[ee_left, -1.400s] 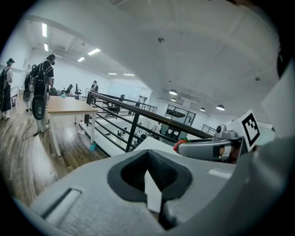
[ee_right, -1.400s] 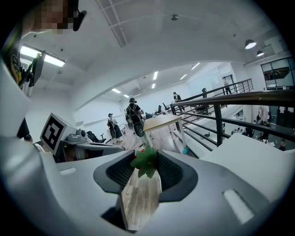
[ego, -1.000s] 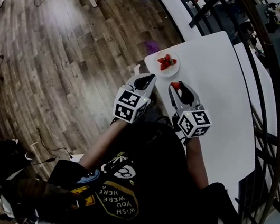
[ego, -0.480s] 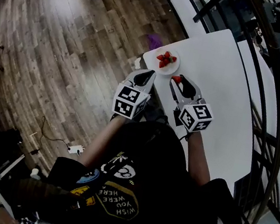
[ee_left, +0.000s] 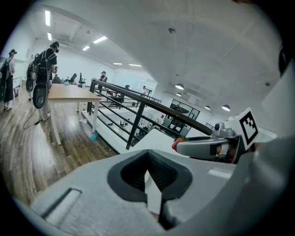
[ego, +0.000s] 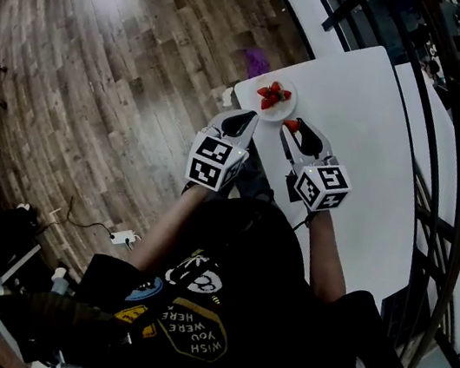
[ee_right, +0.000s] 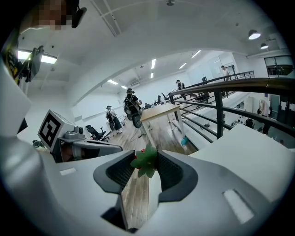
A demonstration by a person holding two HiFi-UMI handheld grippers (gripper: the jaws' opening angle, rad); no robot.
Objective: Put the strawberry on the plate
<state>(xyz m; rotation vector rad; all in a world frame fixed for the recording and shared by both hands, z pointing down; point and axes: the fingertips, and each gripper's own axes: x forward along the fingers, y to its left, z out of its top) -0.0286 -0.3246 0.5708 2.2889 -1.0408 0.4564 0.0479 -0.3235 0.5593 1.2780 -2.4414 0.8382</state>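
Red strawberry (ee_right: 145, 162), ragged green leaf cap toward the lens, sits pinched between the ribbed dark pads of the right claw (ego: 296, 130), whose smooth pale-grey plastic fingers close on the fruit from both sides. Seen from the head view, the berry hangs at the claw's tip over the bench, just beside the near rim of a small round white plate (ego: 286, 107); whether it touches the plate or the bench cannot be told. A little heap of other strawberries (ego: 270, 98), red and glossy, lies in the plate's middle. The plate stands close to the rounded corner of the smooth, matt white bench (ego: 361, 140). The left claw (ee_left: 148, 161) is held alongside the right one, near the bench's edge and just short of the plate. Its tips are drawn together with nothing between them, and only a thin wedge of white shows behind the grooved pads. Each claw carries a white marker cube (ego: 216, 163) printed with black squares. Both are held out by a person in a dark T-shirt (ego: 197, 323) with yellow lettering across it. To the left of the bench spreads a floor (ego: 101, 68) of brown wood-grain planks. A dark metal railing (ego: 443, 172) of round bars curves along the bench's far side.
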